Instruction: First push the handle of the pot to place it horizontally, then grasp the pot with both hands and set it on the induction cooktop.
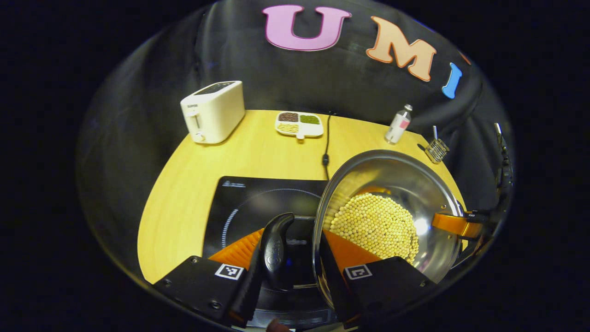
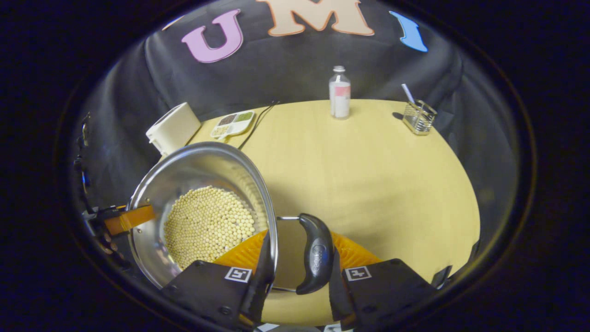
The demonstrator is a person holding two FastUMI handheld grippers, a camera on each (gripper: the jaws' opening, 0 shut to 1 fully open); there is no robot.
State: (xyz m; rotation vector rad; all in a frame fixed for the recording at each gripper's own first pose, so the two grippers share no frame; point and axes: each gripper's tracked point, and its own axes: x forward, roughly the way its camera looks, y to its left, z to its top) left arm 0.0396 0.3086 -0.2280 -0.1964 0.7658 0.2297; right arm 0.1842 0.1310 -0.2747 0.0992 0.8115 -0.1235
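I have the left gripper (image 1: 291,272) clamped on one pot handle (image 1: 275,251) and the right gripper (image 2: 299,272) apparently clamped on the other, so the load is shared. The pot (image 1: 405,184) of beans (image 1: 375,226) hangs beside the cooktop (image 1: 249,203), not yet set down. Beyond stands the toaster (image 1: 213,110).

No wording can be read anywhere. The toaster (image 1: 213,110) at the far left carries a small dark mark on its front, and the induction cooktop (image 1: 258,203) a pale logo at its far left corner (both too small to make out). The bottle (image 2: 339,92) bears a label, unreadable. The pot handle (image 2: 316,258) has embossed lettering, blurred.
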